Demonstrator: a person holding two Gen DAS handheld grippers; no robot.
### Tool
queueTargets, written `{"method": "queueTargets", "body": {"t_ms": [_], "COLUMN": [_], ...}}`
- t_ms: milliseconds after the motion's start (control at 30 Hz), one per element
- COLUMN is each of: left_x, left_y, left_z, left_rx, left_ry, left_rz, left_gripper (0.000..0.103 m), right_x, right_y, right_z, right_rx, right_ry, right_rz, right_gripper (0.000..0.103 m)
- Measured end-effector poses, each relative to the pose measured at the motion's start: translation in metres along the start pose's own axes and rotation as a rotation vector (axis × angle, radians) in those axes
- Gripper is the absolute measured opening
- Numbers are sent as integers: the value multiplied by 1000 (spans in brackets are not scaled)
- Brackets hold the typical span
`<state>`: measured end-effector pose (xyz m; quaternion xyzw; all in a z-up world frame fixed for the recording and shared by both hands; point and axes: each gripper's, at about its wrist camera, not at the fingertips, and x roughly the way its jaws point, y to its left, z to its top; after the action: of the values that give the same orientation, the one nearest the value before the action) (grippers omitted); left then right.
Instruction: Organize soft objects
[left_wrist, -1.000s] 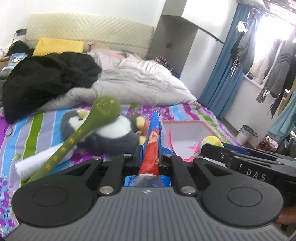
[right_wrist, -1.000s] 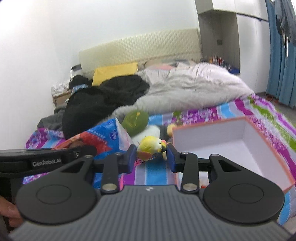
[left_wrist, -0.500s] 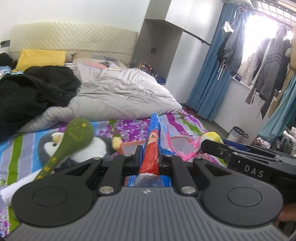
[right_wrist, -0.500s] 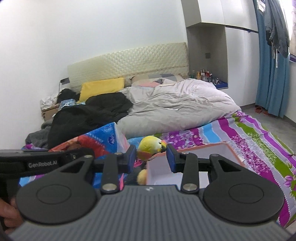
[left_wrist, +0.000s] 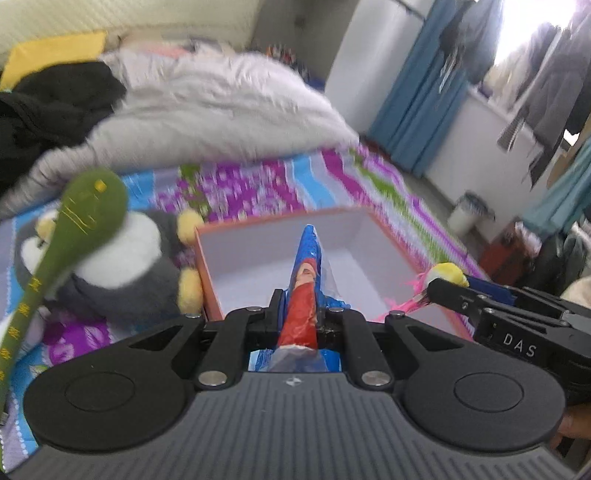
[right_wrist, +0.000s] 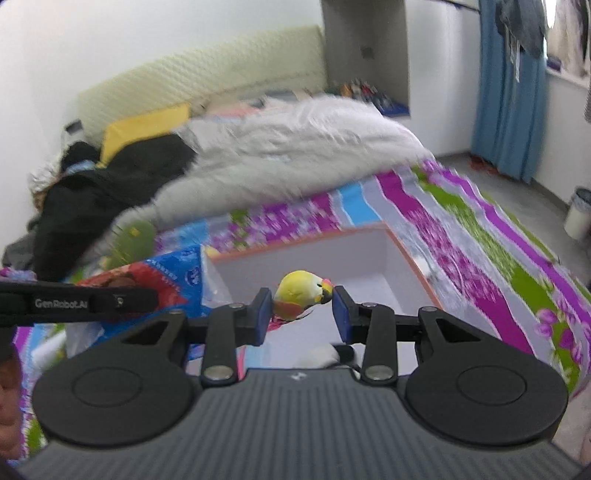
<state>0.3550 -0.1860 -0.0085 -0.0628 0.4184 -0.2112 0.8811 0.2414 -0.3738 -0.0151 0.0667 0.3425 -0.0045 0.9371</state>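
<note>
A grey and white plush penguin (left_wrist: 122, 266) and a long green felt spoon toy (left_wrist: 79, 225) sit just left of the white cardboard box with an orange rim (left_wrist: 280, 229) on the striped bedspread (left_wrist: 258, 184). The left gripper (left_wrist: 301, 317) tilts down over the box, pinching a blue and red plastic tissue pack (left_wrist: 304, 295). The right gripper (right_wrist: 299, 314) tilts down too, squeezing a small yellow plush bird (right_wrist: 299, 295) above the box.

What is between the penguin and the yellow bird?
The open box. In the left wrist view it sits on the bed with the penguin against its left wall and the bird, in the right tool, over its right edge.
</note>
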Motion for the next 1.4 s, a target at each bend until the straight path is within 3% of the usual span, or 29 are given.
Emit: {"method": "queueTargets", "body": {"t_ms": [367,500,700,800,833,867,933,1033,1100,1400], "left_x": [97,119,131,132,131,130,126,112,101,18], "left_y": [-1,8,9,12,14,16,13,4,1,-9], "left_z": [-12,-16,-23,-24,-24,-24,-21,-16,-11,10], "left_rx": [20,-26,-12,-26,-50,-70,-44,15,20,3], "left_ry": [221,275,305,306,311,315,303,259,236,111], "left_rz": [14,19,32,43,43,38,55,71,59,-32], "left_gripper": [13,13,13,16,24,38,55,56,56,56], "right_x": [61,80,95,98,98,97,94,87,79,10], "right_y": [-36,-39,-44,-44,-45,-45,-44,-45,-46,-34], "right_z": [-40,-48,-57,-60,-61,-62,-64,-60,-55,-19], "right_rx": [9,11,18,26,30,31,32,36,46,63], "right_ry": [168,232,291,302,302,304,299,285,261,101], "right_rz": [-86,-89,-78,-74,-67,-64,-62,-56,-48,-30], "right_gripper": [39,39,41,40,41,46,51,65,81,84]}}
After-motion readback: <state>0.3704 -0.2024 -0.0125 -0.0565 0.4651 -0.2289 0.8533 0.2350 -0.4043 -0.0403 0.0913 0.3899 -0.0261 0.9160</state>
